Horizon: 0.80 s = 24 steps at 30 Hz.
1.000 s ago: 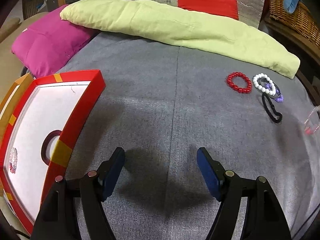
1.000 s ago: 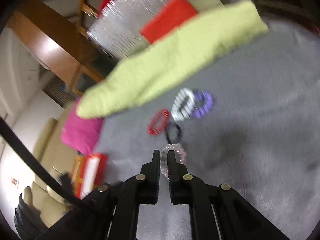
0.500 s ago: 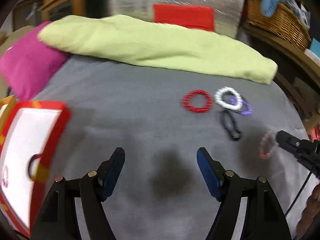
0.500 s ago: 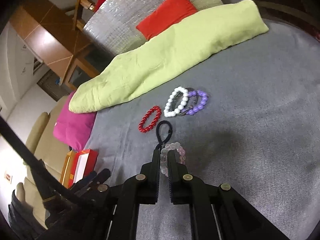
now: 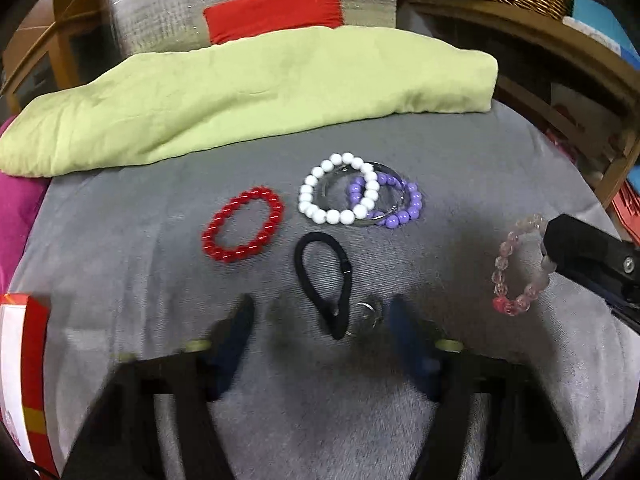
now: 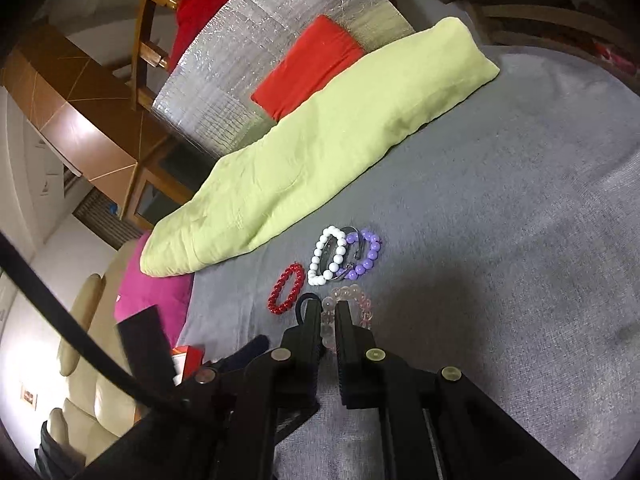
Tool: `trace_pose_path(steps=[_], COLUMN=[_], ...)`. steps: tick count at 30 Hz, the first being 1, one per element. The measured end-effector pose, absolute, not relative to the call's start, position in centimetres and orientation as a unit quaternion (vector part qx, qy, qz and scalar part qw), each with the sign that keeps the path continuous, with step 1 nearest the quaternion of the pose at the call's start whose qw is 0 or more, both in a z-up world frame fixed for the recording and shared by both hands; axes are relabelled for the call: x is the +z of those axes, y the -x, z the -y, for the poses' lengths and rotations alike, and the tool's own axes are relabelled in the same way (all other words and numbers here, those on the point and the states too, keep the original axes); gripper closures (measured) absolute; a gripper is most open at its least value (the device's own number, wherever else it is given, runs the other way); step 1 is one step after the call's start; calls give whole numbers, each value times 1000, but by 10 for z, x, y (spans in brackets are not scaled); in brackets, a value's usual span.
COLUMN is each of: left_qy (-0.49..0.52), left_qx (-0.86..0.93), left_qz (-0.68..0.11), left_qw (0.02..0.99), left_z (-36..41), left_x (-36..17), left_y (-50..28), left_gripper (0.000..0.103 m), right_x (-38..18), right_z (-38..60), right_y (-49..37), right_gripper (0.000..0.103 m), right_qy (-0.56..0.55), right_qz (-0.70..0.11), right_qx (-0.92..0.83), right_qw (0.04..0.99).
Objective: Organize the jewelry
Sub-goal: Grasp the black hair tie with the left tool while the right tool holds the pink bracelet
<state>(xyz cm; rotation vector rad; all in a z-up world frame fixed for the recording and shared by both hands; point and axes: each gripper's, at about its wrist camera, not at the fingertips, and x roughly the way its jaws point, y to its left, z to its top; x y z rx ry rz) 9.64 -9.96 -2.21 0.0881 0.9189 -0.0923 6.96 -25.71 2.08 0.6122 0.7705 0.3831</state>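
Two tongs busy: left gripper [image 5: 322, 332] has swung over from the box [image 5: 24, 376], jaws closing around the black hair tie [image 5: 322, 280], not pinching yet. Right gripper [image 6: 329, 320] stays clamped on the pink bracelet [image 5: 520, 266]. Beyond: red [image 5: 242, 229], white [image 5: 340, 188], purple [image 5: 394, 204] bracelets. Left fingertips are blurred.

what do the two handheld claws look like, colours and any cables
The left claw has a black frame with dark blue pads on its fingers and pale round bolt heads at the joints. The right claw is all black, with ridged inner faces on its fingers and similar light bolt heads. A black cable crosses the right wrist view.
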Motion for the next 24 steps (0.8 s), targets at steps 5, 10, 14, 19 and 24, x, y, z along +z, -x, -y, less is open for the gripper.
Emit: trace_pose_path(steps=[5,10,14,19,24], left_qy=[-42,-40,-25,2,35], left_qx=[-58,-43,-19,1,10], left_qz=[-448,-435,-431,-435,-444], left_qw=[891,899,902,901,895], left_z=[95,67,37,6,-10], left_x=[-23,-16,-15,-25,-31], left_y=[-92,-68,-49,-36,-38], left_gripper=[95,95,95,95,95], right_x=[19,19,18,16,10], right_z=[256,252,242,225,210], right_y=[-70,-70,-68,-64,-61], right_gripper=[95,95,95,95,95], right_qy=[-286,-280,-262,-226,-189], right_qz=[-370,-370,-374,-380,-389], right_qx=[185,187,192,198,195], right_qw=[865,866,869,875,880])
